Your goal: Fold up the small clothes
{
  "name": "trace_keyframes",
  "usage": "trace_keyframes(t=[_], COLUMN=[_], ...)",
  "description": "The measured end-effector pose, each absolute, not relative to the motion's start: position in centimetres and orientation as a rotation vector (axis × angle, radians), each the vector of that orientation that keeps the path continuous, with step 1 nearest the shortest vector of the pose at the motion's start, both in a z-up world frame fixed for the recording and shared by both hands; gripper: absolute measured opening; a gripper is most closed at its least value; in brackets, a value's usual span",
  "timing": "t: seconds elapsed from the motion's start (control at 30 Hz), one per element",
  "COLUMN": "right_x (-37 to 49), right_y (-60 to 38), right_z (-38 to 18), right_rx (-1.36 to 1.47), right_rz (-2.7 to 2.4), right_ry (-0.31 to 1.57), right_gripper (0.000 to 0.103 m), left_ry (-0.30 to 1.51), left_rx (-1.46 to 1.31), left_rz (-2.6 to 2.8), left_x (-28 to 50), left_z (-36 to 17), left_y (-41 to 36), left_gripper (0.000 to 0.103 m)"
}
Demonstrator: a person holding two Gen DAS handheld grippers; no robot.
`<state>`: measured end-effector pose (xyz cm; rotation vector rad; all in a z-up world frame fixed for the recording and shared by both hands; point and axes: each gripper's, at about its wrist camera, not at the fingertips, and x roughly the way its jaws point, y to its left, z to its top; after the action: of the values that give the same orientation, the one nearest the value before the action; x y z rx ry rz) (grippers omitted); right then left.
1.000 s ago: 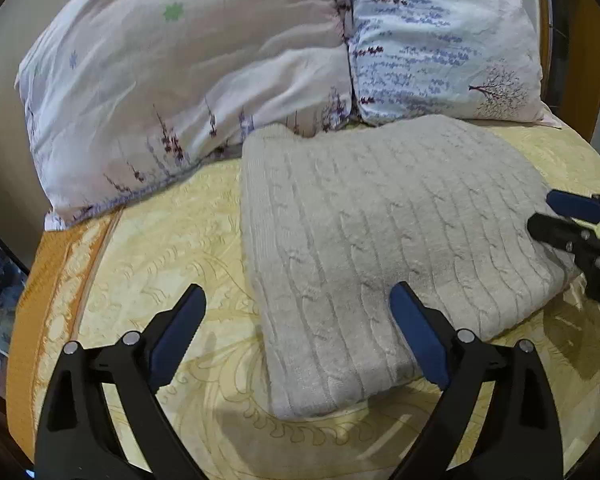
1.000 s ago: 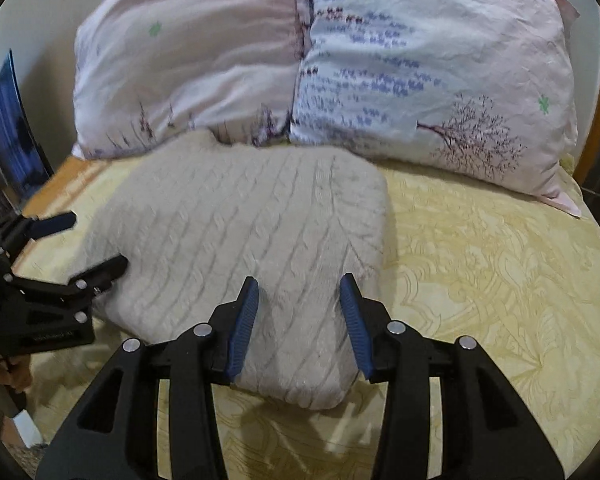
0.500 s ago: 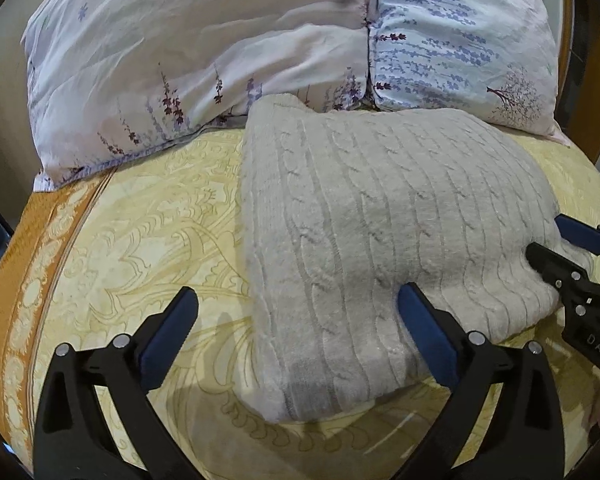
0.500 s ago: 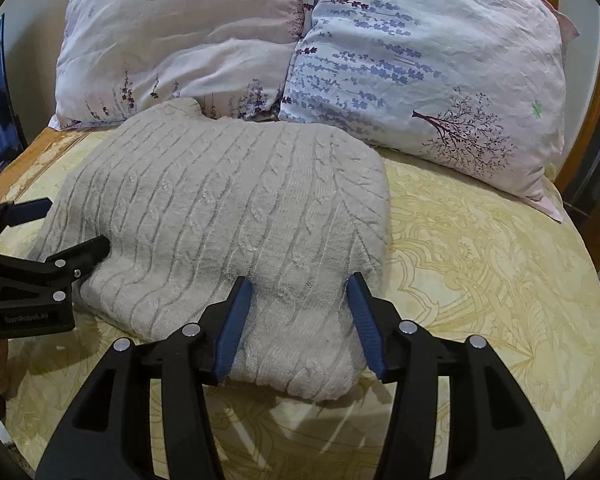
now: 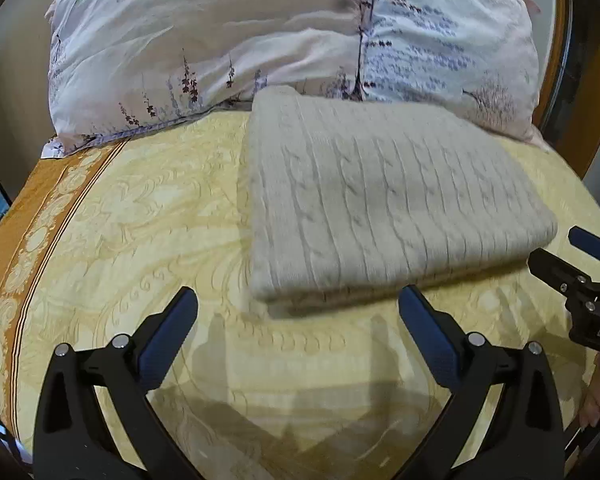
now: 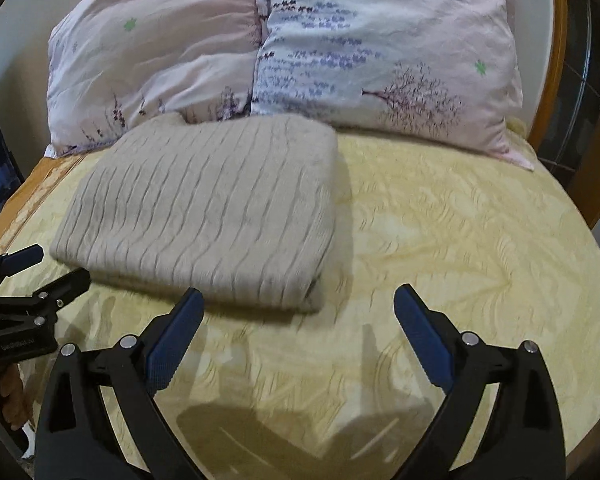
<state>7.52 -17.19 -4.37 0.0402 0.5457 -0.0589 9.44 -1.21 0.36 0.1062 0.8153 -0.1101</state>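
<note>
The folded sweater (image 5: 384, 204) is now left lying at frame centre on the bed (image 5: 140, 220), released by the right gripper (image 6: 298, 330) and left gripper (image 5: 298, 332), both fingers spread wide, so the fold seems finished.

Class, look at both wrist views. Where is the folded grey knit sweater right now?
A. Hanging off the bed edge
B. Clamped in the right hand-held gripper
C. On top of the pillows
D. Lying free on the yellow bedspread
D: the sweater lies flat on the bedspread, and both the left hand-held gripper and the right hand-held gripper are open and clear of it.
</note>
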Motion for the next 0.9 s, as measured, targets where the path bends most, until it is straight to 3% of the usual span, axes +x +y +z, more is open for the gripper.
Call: trace_keyframes(t=[0.9], right_x=[8.5], right_y=[-15.6], right_z=[-6.8], right_rx=[0.045], right_rz=[-0.072], right_ry=[0.669], right_gripper=[0.102], left_ry=[0.909], left_rx=[0.103], left_rz=[-0.098], left_x=[10.1], left_z=[-1.4], left_y=[-0.9], left_gripper=[0.101])
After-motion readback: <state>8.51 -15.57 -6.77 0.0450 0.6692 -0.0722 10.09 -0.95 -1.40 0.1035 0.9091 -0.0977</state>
